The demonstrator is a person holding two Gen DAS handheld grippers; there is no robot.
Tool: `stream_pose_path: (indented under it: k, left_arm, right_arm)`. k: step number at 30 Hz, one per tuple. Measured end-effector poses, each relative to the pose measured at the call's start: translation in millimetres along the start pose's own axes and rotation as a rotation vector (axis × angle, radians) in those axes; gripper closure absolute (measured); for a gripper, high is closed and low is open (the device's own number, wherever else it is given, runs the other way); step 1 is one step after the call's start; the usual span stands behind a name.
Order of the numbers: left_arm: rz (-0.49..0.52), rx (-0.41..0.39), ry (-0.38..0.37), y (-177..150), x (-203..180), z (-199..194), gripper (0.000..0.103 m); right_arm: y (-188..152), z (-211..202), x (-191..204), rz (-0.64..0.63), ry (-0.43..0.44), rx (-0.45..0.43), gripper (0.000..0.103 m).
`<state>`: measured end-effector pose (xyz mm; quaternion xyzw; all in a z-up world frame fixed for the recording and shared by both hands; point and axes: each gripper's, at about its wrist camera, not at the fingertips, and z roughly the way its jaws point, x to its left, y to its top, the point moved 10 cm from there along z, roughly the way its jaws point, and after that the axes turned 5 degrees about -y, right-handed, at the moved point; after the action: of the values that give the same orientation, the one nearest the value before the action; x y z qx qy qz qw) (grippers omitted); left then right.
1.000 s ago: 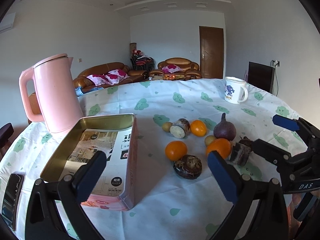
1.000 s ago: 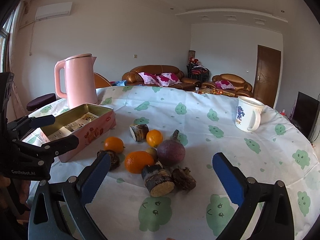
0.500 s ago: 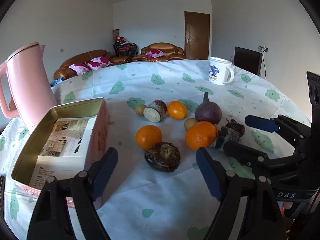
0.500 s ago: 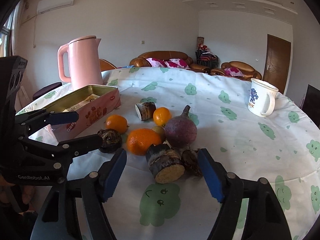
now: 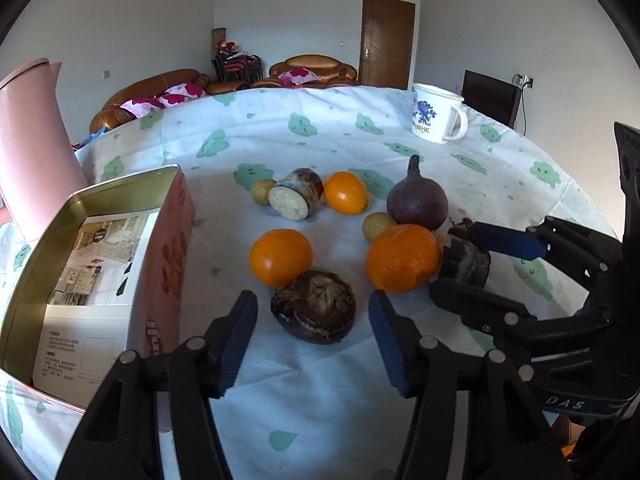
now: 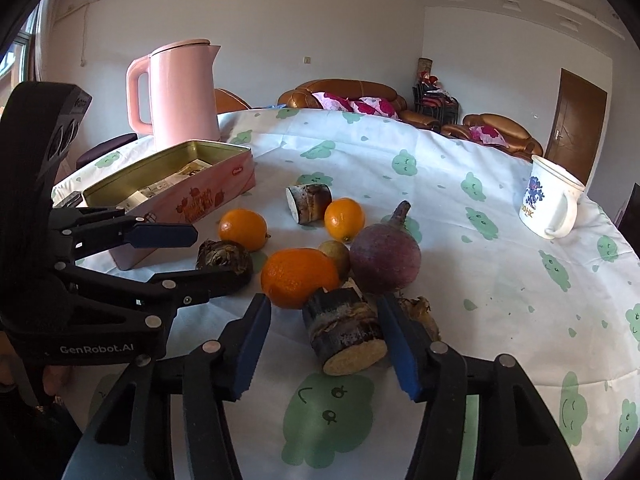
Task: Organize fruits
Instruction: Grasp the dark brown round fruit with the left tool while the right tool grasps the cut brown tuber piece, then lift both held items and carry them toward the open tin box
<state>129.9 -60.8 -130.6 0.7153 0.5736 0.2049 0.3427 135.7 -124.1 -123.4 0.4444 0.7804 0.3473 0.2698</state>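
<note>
Fruit lies clustered on the tablecloth. My left gripper is open, its jaws on either side of a dark brown round fruit, not touching it. Behind it lie a small orange, a big orange, a purple beet and a cut cane piece. My right gripper is open around a dark cut cane stump. The open pink tin stands to the left; it also shows in the right wrist view.
A pink kettle stands behind the tin. A white mug stands at the far right. A third orange and small yellow-green fruits lie in the cluster. The table edge is close in front.
Both grippers have moved forward and down toward the fruit. The left now brackets the dark brown fruit, the right brackets the cane stump. Both jaw gaps have narrowed.
</note>
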Motion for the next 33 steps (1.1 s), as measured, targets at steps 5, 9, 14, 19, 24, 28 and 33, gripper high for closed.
stream_pose_path:
  k: [5, 9, 14, 19, 24, 28, 33]
  left_arm:
    - [-0.019, 0.048, -0.048, 0, -2, 11, 0.044]
    - [-0.067, 0.069, -0.076, -1, 4, 18, 0.055]
    - [-0.074, 0.053, -0.078, 0, 3, 17, 0.056]
    - [-0.079, 0.020, -0.105, 3, 2, 11, 0.057]
    - [-0.065, -0.017, -0.122, 7, -1, 4, 0.057]
    - [-0.063, -0.042, -0.127, 9, -2, -1, 0.057]
    - [-0.072, -0.080, -0.128, 12, 0, -8, 0.057]
  right_arm:
    - [-5, 11, -5, 0.038, 0.023, 0.063, 0.045]
    - [-11, 18, -2, 0.037, 0.042, 0.117, 0.054]
    - [-13, 19, -1, 0.041, 0.053, 0.122, 0.054]
    - [-9, 11, -2, 0.055, 0.055, 0.077, 0.054]
    - [-2, 4, -3, 0.056, 0.049, 0.022, 0.054]
    - [0, 0, -5, 0.064, 0.053, -0.009, 0.054]
    - [3, -5, -5, 0.059, 0.053, -0.048, 0.054]
